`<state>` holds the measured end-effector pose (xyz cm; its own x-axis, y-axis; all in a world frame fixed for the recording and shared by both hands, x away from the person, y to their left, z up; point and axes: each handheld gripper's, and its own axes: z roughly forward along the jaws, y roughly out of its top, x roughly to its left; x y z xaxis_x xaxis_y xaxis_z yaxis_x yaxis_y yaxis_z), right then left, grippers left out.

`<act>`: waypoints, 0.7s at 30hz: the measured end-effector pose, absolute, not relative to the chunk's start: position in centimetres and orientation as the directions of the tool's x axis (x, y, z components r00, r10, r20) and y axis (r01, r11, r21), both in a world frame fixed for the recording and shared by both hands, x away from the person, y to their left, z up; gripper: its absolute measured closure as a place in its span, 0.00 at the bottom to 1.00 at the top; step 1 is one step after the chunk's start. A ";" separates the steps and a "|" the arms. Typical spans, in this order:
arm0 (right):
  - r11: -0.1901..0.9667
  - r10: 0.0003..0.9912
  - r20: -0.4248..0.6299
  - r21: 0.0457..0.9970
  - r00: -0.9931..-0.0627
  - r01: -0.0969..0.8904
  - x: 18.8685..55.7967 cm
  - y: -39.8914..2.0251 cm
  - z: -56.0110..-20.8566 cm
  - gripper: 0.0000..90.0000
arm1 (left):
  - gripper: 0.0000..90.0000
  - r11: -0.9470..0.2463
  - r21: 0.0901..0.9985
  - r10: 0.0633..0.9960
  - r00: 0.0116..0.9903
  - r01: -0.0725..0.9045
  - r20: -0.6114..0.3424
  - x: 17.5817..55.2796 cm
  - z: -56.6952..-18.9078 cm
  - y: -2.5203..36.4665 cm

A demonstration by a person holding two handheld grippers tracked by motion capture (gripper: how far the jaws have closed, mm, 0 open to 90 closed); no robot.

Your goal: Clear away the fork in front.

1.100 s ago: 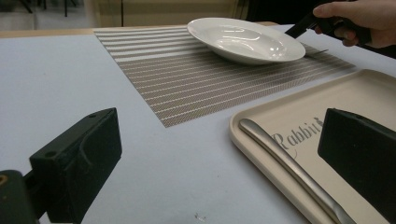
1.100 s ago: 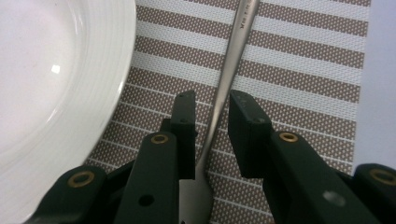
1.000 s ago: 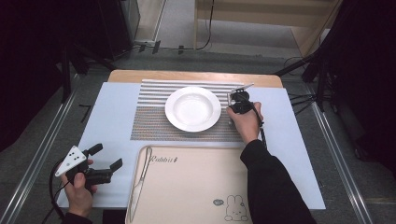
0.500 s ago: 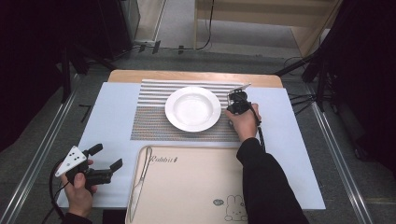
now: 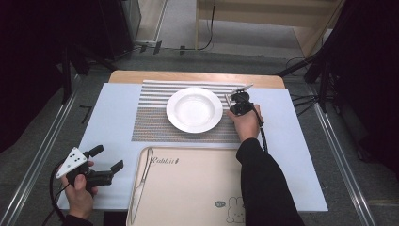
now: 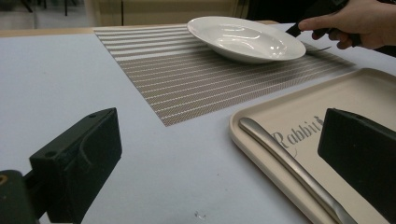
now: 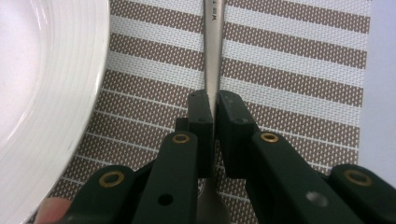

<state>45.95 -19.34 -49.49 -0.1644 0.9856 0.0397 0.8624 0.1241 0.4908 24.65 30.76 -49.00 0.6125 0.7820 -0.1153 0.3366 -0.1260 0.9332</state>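
Steel cutlery handle (image 7: 212, 51) sits pinched between the pads of my right tool (image 7: 214, 116), whose jaws have just been closing on it, lying on the striped placemat (image 7: 289, 60) just beside the white plate (image 7: 42, 93). My left tool (image 6: 219, 158) stands spread, holding nothing, near the tray (image 6: 299, 116).

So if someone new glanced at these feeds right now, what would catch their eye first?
Probably the white plate mid-table on the striped placemat. Next, the right gripper, clamped on a metal utensil handle just right of the plate. Then the beige tray up front, a knife along its left edge.
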 end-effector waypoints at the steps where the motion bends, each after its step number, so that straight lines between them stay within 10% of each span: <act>1: 0.129 0.985 0.038 0.491 -0.169 0.861 45.9 -19.4 -49.5 0.92 | 0.00 -0.126 0.933 0.782 0.612 0.337 -0.115 24.6 -49.0 30.8; 21: 0.139 0.968 0.100 0.548 -0.230 0.825 44.7 -21.4 -49.7 0.93 | 0.00 -0.118 0.937 0.781 0.613 0.329 -0.117 24.5 -48.9 30.8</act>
